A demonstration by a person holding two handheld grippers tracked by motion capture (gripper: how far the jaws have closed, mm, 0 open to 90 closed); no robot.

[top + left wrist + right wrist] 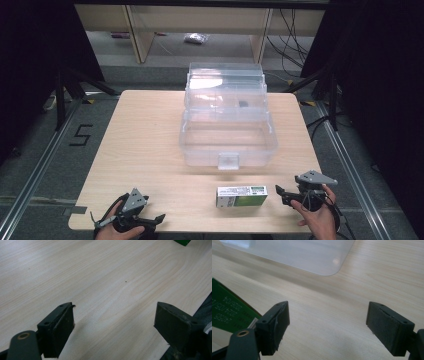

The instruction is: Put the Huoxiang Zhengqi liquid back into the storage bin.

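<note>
A green and white carton (242, 196) lies flat near the table's front edge, and its green end (229, 310) shows at the left of the right gripper view. Behind it stands a clear plastic storage box (227, 120) with its lid up; one rounded corner of it (312, 257) shows ahead of the right jaws. My right gripper (280, 192) rests just right of the carton, open, with bare wood between its fingers (274, 325). My left gripper (157, 219) sits at the front left, open over bare wood (115, 322), pointing toward the carton (183, 242).
The light wooden table (145, 135) ends right at both hands. Black curtains and stand legs flank it, and a number 5 (80, 135) is marked on the floor at the left. Wooden shelving and cables lie beyond the far edge.
</note>
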